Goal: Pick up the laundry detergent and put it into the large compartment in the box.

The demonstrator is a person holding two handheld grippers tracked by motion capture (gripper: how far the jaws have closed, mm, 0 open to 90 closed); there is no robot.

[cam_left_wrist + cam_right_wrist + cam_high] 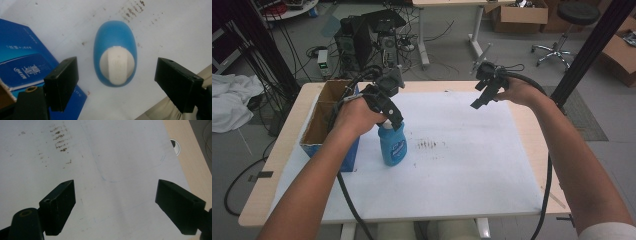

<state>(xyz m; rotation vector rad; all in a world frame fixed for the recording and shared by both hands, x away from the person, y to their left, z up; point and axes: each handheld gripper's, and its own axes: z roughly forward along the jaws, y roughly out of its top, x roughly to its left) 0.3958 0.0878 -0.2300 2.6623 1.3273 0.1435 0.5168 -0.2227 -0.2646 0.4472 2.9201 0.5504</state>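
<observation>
The blue bottle (pixel 115 52) stands upright just beside the blue box (pixel 329 122). The left gripper (pixel 115 82) hangs above its white cap (pixel 117 65), jaws wide. The right gripper (pixel 115 205) is well apart from the bottle, also wide.

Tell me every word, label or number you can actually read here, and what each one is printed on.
None can be read outright.
Blue bottle: a white label on its front, print too small to read.
White cap of that bottle: faint embossed marks, blurred.
Blue box: white logo and lines of small text, too blurred to quote.
White table cover: only brown smudges and faint blue lines, no writing.
</observation>
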